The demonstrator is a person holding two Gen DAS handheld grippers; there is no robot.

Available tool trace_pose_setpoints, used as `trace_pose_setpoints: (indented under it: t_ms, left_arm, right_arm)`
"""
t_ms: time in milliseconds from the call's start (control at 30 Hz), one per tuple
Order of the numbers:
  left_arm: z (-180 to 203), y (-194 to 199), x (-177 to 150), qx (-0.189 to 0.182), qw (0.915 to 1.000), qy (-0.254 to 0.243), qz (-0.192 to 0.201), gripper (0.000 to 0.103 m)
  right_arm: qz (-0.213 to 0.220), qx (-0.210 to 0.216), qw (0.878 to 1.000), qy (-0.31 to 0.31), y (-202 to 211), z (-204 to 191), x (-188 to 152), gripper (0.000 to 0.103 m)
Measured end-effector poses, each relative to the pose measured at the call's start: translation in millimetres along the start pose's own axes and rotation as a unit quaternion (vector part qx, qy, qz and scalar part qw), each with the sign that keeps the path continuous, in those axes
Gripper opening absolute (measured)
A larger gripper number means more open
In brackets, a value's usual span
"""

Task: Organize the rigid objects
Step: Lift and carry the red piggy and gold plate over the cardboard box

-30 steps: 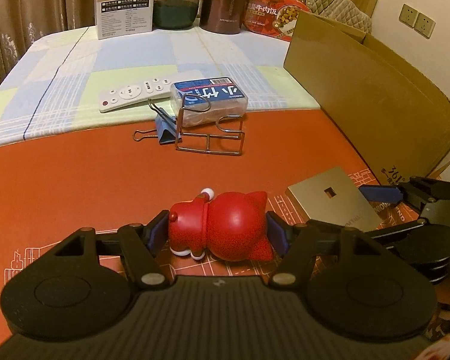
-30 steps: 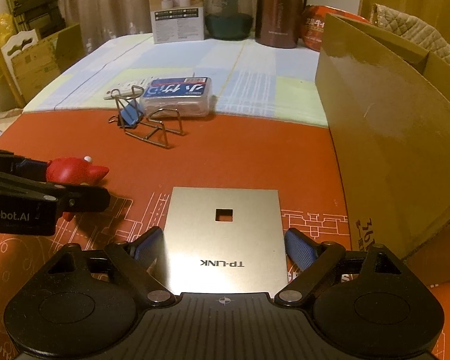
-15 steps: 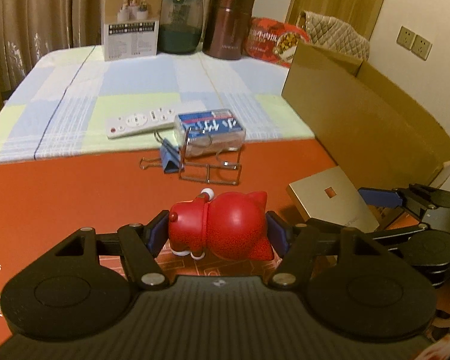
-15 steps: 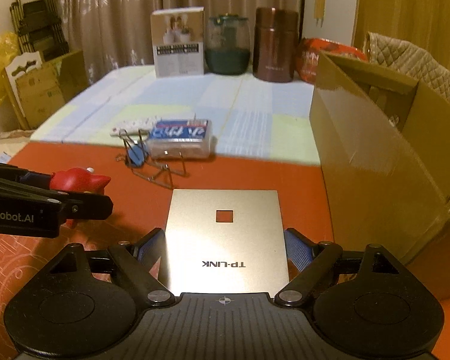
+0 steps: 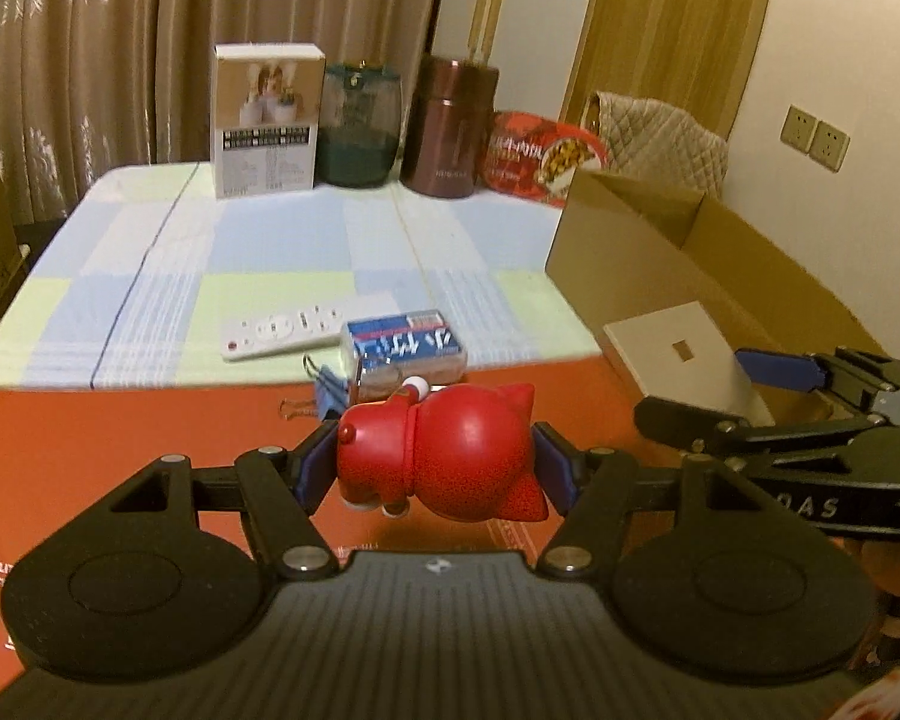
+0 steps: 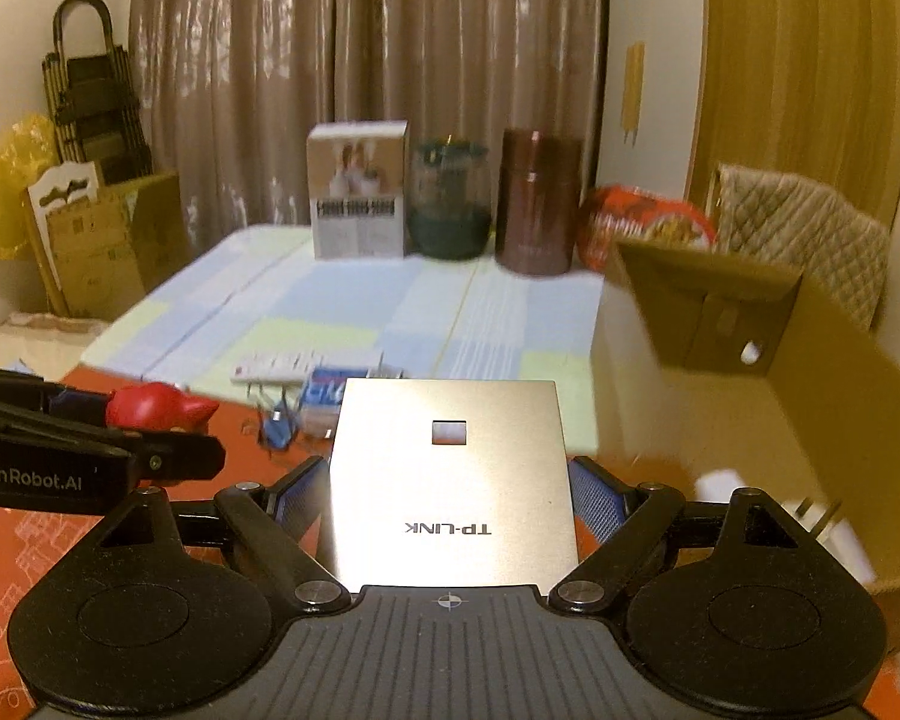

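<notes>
My left gripper (image 5: pixel 435 468) is shut on a red cat figurine (image 5: pixel 450 456) and holds it above the orange mat. The figurine also shows in the right wrist view (image 6: pixel 159 408). My right gripper (image 6: pixel 450 492) is shut on a flat silver TP-LINK panel (image 6: pixel 450 480), lifted beside the open cardboard box (image 6: pixel 750 372). In the left wrist view the panel (image 5: pixel 684 354) hangs at the box's (image 5: pixel 660 240) near edge. On the table lie a white remote (image 5: pixel 294 330), a blue-labelled clear box (image 5: pixel 405 348) and a blue binder clip (image 5: pixel 330 390).
At the table's far end stand a white carton (image 5: pixel 267 120), a dark glass jar (image 5: pixel 360 120), a brown flask (image 5: pixel 456 126) and a red noodle bowl (image 5: pixel 540 156). A white item (image 6: pixel 798 516) lies inside the box. An orange mat (image 5: pixel 120 450) covers the near table.
Both grippers have risen off the mat with their objects. The right gripper has carried the panel rightward, toward the cardboard box opening.
</notes>
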State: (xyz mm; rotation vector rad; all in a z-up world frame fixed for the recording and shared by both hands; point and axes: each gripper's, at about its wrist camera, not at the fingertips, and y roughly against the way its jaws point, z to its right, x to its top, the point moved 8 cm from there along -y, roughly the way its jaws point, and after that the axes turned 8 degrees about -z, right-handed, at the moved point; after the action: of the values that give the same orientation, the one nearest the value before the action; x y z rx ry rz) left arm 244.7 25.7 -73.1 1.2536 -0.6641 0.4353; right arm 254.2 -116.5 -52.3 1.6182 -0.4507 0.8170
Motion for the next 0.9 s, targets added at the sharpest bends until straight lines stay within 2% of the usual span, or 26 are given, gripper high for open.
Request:
trace_pose_setpoints:
  t_ms: [367,733,900]
  left_arm:
    - [37.4,23.8,23.8,-0.006,0.9994,-0.003,0.033,0.063]
    - [120.5,24.0,57.4,-0.051,0.9963,-0.046,0.051,0.063]
    - [158.2,10.1,73.3,-0.071,0.994,-0.067,0.049,0.063]
  right_arm:
    - [0.051,-0.018,0.998,-0.024,43.6,41.5,27.1,0.083]
    - [0.086,-0.079,0.989,-0.091,74.6,137.8,40.2,0.083]
    - [0.083,-0.096,0.984,-0.127,74.6,182.5,38.8,0.083]
